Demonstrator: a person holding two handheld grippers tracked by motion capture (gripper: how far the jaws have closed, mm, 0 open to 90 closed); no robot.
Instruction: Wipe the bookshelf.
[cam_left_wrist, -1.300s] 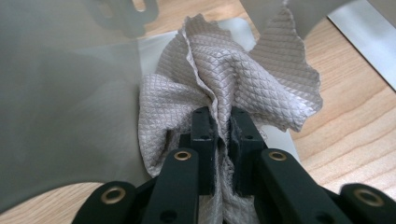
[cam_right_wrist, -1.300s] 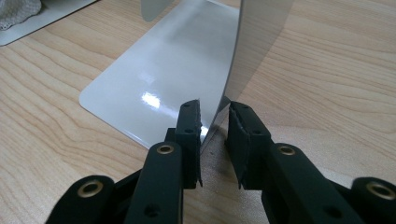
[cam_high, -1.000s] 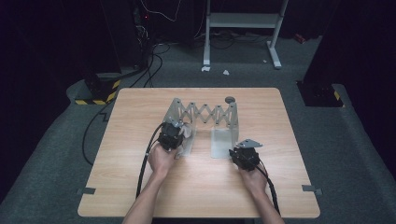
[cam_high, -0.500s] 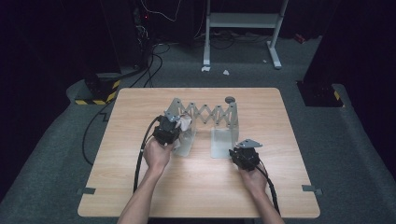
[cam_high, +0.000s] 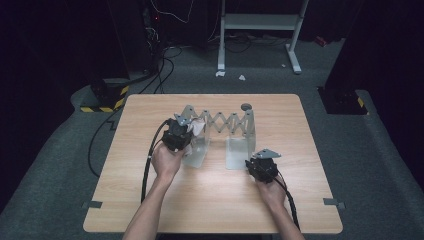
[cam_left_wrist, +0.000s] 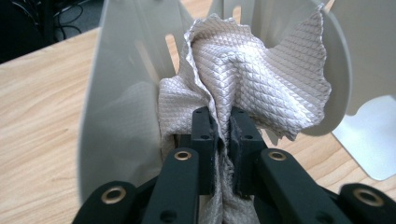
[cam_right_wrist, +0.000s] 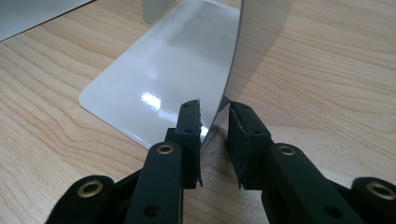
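At the middle of the pale wooden table (cam_high: 210, 200), seen from the high view, I note the left gripper (cam_high: 186, 131) now stands higher against the left upright of the grey metal scissor-arm rack (cam_high: 222, 122) than a second ago, and the crumpled white quilted cloth (cam_high: 198, 128) has come up with it. I judge the cloth is being lifted out of the rack. The right gripper (cam_high: 260, 165) has not shifted; it sits at the near edge of the rack's right end plate (cam_high: 237, 150). Open table lies near, left and right of the rack; the far edge is closer.

In the left gripper view, the jaws are closed tight on a fold of the cloth (cam_left_wrist: 261, 79), which bunches between the two rounded rack plates (cam_left_wrist: 121, 74). These plates hem the cloth in on both sides; upward is the free way out.

In the right gripper view, the gripper (cam_right_wrist: 215, 123) straddles the thin upright sheet (cam_right_wrist: 233, 60), one pad against it and the other just clear of it. I judge it steadies the rack.
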